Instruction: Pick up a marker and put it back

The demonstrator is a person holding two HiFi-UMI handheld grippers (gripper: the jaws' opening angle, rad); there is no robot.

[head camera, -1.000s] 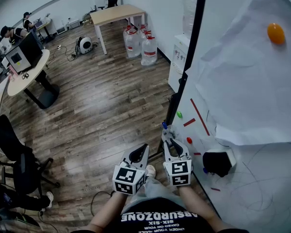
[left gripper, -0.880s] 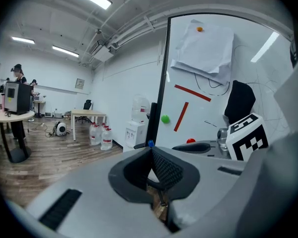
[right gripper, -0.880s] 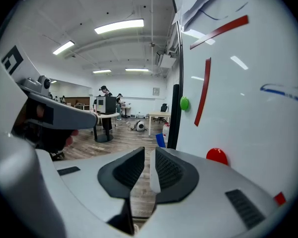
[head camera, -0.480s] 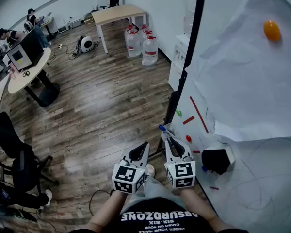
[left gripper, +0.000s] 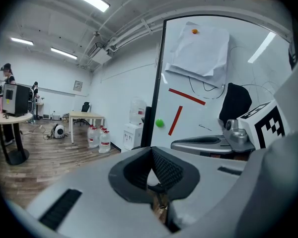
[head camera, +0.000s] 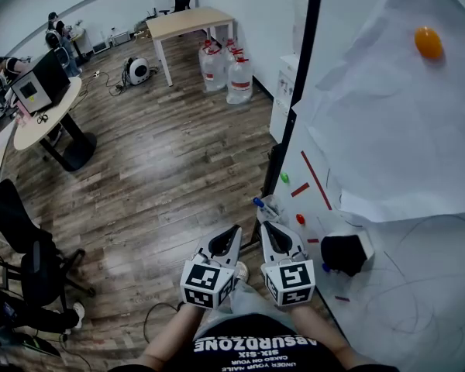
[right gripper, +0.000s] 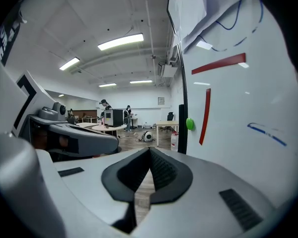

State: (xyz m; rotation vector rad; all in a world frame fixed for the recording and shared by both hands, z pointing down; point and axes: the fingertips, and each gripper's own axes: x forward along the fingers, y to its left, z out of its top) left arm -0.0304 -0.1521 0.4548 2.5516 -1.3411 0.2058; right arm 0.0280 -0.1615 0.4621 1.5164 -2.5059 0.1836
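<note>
Marker [head camera: 260, 204] apparently at whiteboard [head camera: 387, 285] edge; right gripper [head camera: 268, 226] jaws together, empty.

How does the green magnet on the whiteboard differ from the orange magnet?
The green magnet sits on the bare whiteboard, while the orange magnet sits on the paper sheet. The green magnet is low, near the board's dark edge and beside the short red strip. The orange magnet is much higher up. Both are rounded pieces stuck on the same board.
</note>
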